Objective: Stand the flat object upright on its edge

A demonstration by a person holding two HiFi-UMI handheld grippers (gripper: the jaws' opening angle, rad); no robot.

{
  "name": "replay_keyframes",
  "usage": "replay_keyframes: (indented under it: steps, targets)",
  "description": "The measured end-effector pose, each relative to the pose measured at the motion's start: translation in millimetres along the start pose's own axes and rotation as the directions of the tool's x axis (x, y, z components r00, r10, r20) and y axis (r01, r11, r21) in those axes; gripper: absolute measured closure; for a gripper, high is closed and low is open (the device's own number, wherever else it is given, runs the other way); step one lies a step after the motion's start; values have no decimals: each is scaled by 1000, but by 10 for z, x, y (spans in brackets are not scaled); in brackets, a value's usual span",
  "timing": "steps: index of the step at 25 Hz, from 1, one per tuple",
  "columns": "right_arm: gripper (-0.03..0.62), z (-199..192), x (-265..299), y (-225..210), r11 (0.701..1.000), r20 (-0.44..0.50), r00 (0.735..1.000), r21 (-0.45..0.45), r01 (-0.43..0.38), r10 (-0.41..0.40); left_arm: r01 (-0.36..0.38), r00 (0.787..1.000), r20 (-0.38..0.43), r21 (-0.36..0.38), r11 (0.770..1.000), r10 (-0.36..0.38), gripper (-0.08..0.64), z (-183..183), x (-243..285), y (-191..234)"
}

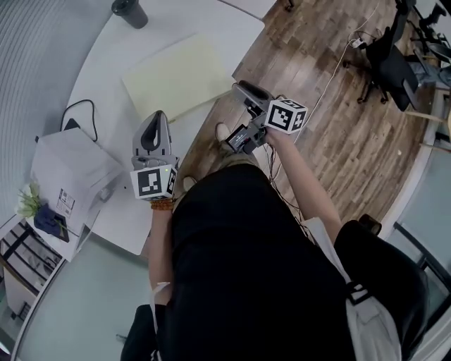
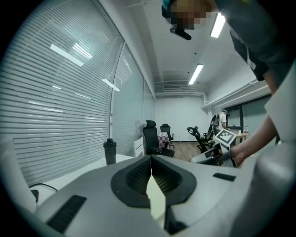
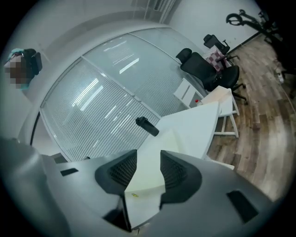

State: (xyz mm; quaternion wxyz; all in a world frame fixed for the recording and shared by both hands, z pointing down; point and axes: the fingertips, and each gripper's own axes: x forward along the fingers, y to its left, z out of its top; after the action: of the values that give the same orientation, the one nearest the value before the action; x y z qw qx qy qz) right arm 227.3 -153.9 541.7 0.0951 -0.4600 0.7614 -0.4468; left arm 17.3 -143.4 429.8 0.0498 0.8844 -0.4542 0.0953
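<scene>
A pale yellow flat board (image 1: 176, 77) lies flat on the white table (image 1: 106, 99). My left gripper (image 1: 156, 117) hovers over the table just short of the board's near edge, with its jaws shut and nothing between them (image 2: 151, 162). At the table's right edge, beside the board's near right corner, my right gripper (image 1: 243, 89) stands open. In the right gripper view the board (image 3: 159, 141) shows through the gap between the jaws (image 3: 149, 161), and the pads do not press on it.
A black tumbler (image 1: 129, 12) stands at the far end of the table. A white box (image 1: 70, 169) and a black cable (image 1: 81, 109) are at the left. Office chairs (image 1: 391, 63) stand on the wooden floor (image 1: 338, 134) to the right.
</scene>
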Motion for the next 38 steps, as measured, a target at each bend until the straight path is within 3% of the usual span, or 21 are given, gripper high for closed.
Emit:
replay_keyframes:
  steps: [6, 11, 18, 25, 33, 38]
  targets:
    - [437, -145, 49, -288, 989, -44, 999, 149, -3, 9, -24, 1000, -15, -18, 1000, 24, 552, -48, 40, 10]
    - [428, -234, 66, -575, 954, -34, 999, 300, -5, 16, -53, 998, -38, -36, 998, 52, 552, -122, 46, 53]
    - [405, -428, 115, -871, 902, -33, 999, 432, -20, 39, -68, 996, -67, -34, 997, 66, 552, -188, 70, 37]
    - [390, -658, 200, -999, 880, -82, 994, 473, -27, 75, -96, 992, -88, -30, 995, 93, 552, -233, 54, 6]
    - [322, -726, 350, -967, 823, -25, 983, 551, -136, 180, -131, 986, -111, -36, 991, 126, 552, -307, 14, -12]
    - [307, -805, 440, -979, 828, -51, 981, 545, -130, 187, -140, 984, -118, -42, 989, 134, 552, -352, 0, -30]
